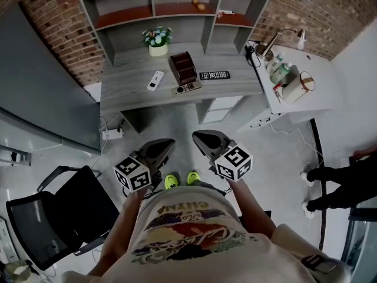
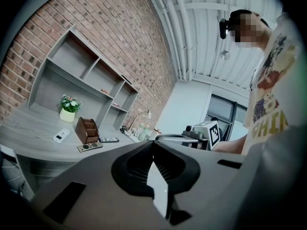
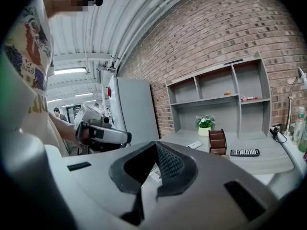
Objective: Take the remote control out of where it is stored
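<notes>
The left gripper (image 1: 166,144) and right gripper (image 1: 200,137) are closed, holding nothing. The brown holder (image 1: 183,67) stands on the desk (image 1: 126,81) ahead, well apart, roughly centred between them.

Shelf objs (image 1: 201,6) too small for ID.

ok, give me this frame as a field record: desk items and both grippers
desk: grey
holder: brown, upright, mid-desk; contents unclear
white remote: left of holder
grey remote: flat, just in front of holder
black remote: right of holder
plant: behind holder, to its left
left gripper: jaws together, empty, short of desk
right gripper: jaws together, empty, short of desk
</notes>
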Motion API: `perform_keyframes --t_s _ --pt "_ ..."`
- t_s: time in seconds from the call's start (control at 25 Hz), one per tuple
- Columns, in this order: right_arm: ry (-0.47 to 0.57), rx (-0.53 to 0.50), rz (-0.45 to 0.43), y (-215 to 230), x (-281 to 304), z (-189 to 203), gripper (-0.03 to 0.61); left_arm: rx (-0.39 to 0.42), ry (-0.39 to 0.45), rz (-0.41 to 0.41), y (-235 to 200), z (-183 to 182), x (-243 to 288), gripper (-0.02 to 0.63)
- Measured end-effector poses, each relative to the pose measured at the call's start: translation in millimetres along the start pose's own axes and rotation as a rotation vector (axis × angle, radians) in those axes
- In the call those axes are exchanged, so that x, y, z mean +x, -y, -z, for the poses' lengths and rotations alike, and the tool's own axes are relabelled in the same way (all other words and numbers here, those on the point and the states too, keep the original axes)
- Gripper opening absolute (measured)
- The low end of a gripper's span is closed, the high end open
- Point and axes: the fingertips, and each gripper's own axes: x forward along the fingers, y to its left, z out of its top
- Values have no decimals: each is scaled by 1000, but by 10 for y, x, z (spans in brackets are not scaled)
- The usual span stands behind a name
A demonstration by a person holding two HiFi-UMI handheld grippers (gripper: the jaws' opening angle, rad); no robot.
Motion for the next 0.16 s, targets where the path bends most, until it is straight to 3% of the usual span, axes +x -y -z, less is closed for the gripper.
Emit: perform_keyframes --t_s 0.16 --pt "-5 -13 3 -17 29 -12 8 2 2 2 -13 -18 -29 0"
